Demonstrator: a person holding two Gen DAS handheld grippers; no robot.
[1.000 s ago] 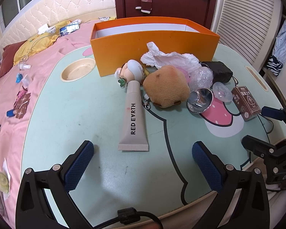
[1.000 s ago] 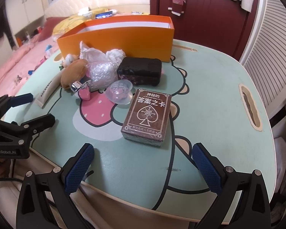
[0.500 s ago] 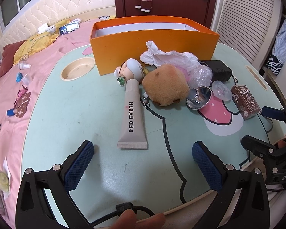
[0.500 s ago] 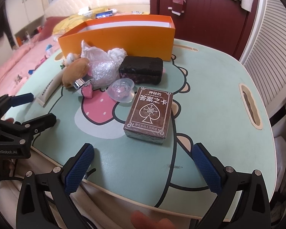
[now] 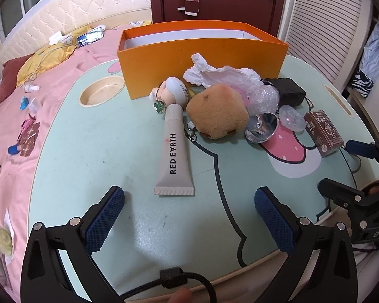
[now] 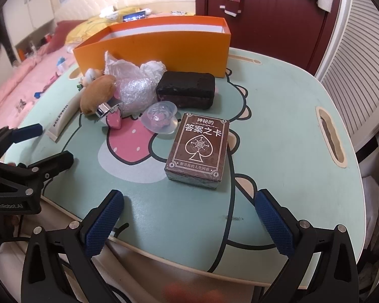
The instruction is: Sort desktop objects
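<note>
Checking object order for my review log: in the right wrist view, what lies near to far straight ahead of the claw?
Brown card box → clear plastic lid → black case → orange box.

Both grippers have crept forward over the table since a second ago, the left gripper [image 5: 189,208] now nearer the flat end of the cream tube [image 5: 174,155] and the right gripper [image 6: 189,210] nearer the brown card box [image 6: 198,149], jaws spread wide.
</note>
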